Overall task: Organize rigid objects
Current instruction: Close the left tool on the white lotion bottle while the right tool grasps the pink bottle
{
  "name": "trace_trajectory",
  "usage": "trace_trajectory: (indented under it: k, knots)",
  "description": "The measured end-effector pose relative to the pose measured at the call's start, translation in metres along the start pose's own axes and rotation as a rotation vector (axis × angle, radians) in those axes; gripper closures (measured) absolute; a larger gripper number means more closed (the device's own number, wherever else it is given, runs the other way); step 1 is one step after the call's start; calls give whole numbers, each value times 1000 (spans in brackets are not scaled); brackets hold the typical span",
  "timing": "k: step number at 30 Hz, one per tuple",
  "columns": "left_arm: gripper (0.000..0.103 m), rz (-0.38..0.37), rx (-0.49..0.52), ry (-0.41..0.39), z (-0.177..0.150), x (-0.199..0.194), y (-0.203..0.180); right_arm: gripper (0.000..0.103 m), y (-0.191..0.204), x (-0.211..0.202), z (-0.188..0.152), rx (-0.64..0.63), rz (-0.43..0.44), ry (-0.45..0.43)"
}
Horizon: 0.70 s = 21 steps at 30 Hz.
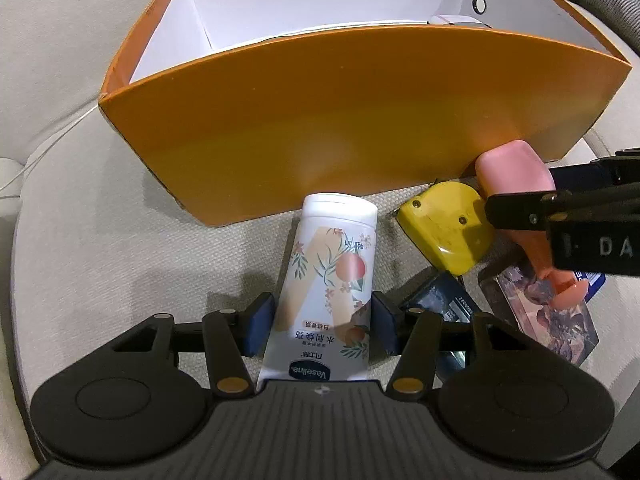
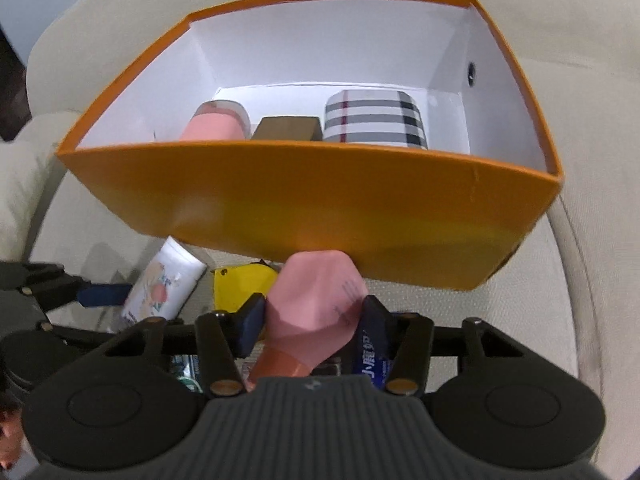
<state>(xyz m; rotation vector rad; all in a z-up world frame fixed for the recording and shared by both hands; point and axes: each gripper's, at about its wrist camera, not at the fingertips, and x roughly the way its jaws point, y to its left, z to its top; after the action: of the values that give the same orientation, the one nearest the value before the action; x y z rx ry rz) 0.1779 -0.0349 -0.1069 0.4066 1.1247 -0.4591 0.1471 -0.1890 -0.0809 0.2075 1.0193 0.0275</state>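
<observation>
In the left wrist view, the left gripper has its blue pads set on either side of the Vaseline tube, low on its body and seemingly touching it, so it looks clamped, though whether the tube is off the cushion cannot be told. The tube's long axis runs straight ahead along the fingers, cap end forward and just short of the near wall of the orange box. To the right, the yellow tape measure lies near that wall, with a dark packet and a picture card closer in. The right gripper enters from the right edge, holding the pink bottle above those items. In the right wrist view, the right gripper is closed on the pink bottle, its fat end pointing forward at the box and overlapping the near wall in the picture. Inside lie a pink cylinder, a brown block and a striped cylinder, side by side against the near wall. Both loads sit below the rim with the box dead ahead, so the coming move likely turns on lifting over that wall; the right hand appears nearer and higher.
</observation>
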Motion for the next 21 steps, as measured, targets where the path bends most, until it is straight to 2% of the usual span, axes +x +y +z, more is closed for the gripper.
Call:
trace_trajectory:
  k: [10,15,21]
  knots:
    - [36,6,-79,-8,-4,-6,11,44,8,8,-2,-57,-38,5]
    - [36,25,-93,-14,-5,-7,11,45,8,6,-1,-41,-36,1]
    - [41,39,-130,-8,-5,-6,9,49,-2,-1,-1,-16,-6,-15]
